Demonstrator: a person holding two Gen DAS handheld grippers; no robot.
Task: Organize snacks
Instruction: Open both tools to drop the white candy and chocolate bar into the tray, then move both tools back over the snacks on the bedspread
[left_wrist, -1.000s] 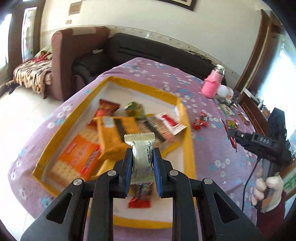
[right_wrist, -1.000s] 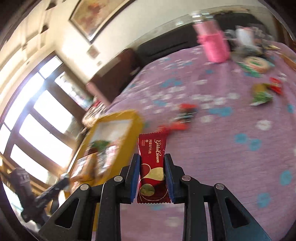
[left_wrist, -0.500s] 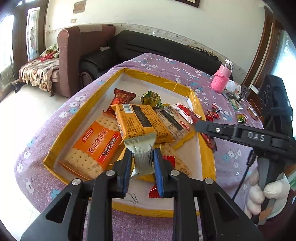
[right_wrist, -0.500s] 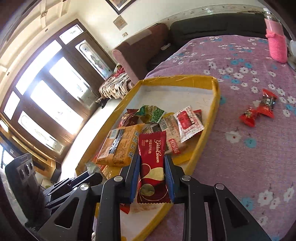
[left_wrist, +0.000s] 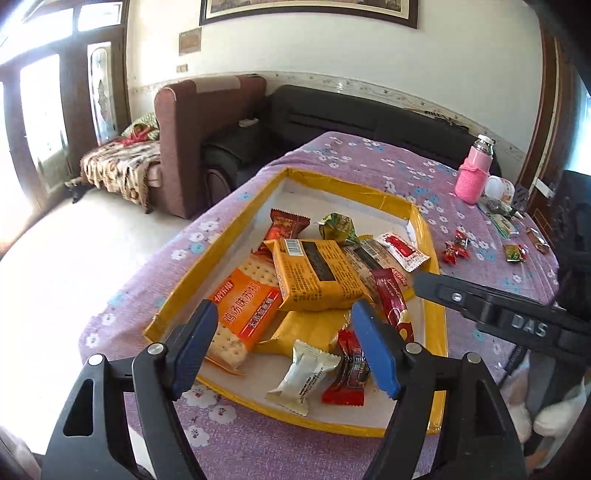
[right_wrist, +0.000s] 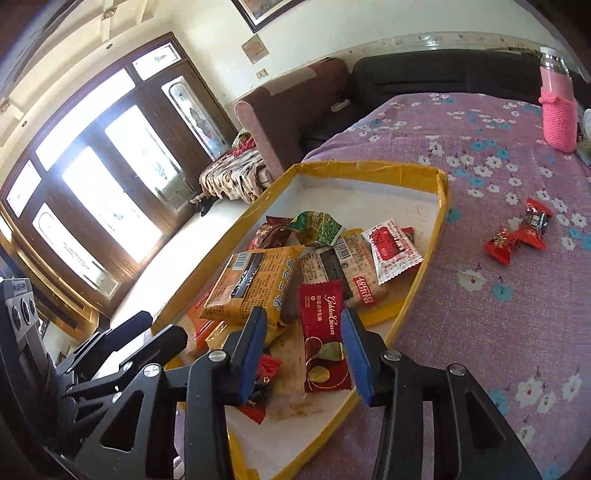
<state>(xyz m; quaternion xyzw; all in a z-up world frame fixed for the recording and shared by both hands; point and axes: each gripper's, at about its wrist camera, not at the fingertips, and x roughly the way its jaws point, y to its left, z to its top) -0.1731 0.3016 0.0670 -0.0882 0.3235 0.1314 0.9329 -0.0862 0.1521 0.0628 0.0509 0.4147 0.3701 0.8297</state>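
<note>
- Left tool (left_wrist: 284, 345) is opening wide over the tray (left_wrist: 436, 332); the silver pack (left_wrist: 303, 371) is lying free inside.
- Right tool (right_wrist: 303, 350) is opening, pads clear of the red bar (right_wrist: 323, 336), which is resting in the tray.
- Lifting straight away is safest, avoiding dragging packs.

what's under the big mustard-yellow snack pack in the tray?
The mustard-yellow snack pack lies across the orange-labelled cracker sleeve and a flat yellow wrapper. Whatever lies beneath its centre is covered.

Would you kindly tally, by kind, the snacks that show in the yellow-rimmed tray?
Cracker packs: 2
Large yellow pack: 1
Small wrapped snacks: 6
Total: 9 showing; others may lie hidden beneath.
</note>
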